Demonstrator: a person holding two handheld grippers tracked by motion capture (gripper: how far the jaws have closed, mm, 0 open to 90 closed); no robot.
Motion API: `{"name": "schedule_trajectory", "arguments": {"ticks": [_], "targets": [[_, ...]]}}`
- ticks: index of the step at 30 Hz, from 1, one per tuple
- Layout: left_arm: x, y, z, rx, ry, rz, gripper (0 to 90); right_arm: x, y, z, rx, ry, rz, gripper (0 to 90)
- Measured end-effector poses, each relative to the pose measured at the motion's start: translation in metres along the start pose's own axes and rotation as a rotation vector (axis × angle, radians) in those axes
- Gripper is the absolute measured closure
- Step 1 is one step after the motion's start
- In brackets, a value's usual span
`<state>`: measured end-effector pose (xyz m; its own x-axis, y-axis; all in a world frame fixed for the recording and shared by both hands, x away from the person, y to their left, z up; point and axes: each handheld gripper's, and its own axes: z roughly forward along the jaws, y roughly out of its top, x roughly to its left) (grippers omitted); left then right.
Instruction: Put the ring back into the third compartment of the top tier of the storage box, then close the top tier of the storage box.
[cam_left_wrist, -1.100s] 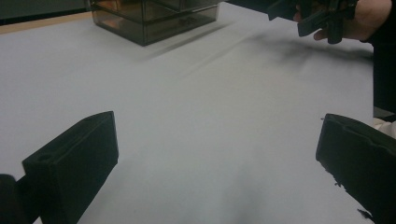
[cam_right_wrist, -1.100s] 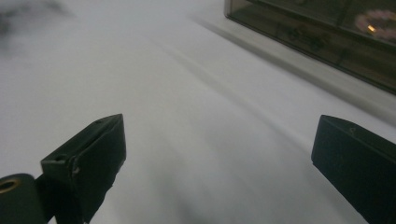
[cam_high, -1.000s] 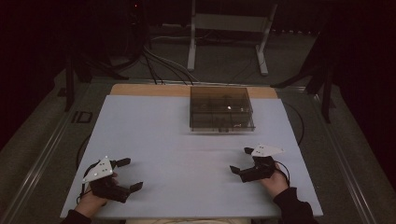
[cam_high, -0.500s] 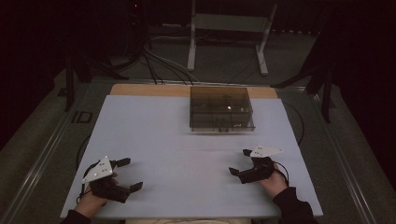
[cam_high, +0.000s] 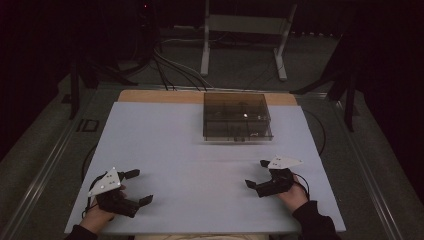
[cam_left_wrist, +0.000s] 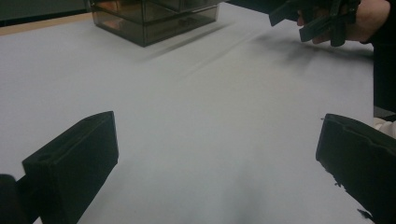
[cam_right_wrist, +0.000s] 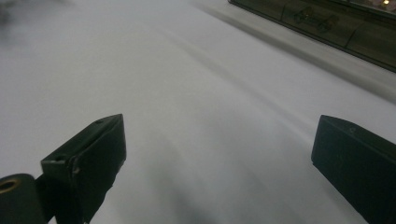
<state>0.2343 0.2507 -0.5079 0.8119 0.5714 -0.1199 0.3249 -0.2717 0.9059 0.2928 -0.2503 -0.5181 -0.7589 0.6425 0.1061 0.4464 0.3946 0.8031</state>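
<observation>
- High view: left gripper (cam_high: 135, 187), near the bench's (cam_high: 165, 145) front left corner, jaws spread, holding nothing.
- Right gripper (cam_high: 257, 174), near the front right edge, jaws likewise spread and empty.
- Smoky clear box (cam_high: 237, 116), lidded, at the far edge, right of centre, well apart from both grippers.
- Risk: a long reach could nudge the box off its place, or jaws could slip on its smooth walls.

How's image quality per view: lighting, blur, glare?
High view: dim, dark surround, sharp enough, small glint on the tinted box. Left gripper view: soft, box edge and the right hand-held gripper slightly blurred. Right gripper view: table streaked with motion blur, washed pale; jaws stand wide apart.
</observation>
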Motion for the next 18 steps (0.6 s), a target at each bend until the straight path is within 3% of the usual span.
{"name": "schedule_trajectory", "arguments": {"ticks": [18], "targets": [[0.0002,-0.0002,0.0001,0.003,0.001,0.000,0.0,0.0003,0.0014,-0.0021,-0.005,-0.006,-0.017,3.3]]}}
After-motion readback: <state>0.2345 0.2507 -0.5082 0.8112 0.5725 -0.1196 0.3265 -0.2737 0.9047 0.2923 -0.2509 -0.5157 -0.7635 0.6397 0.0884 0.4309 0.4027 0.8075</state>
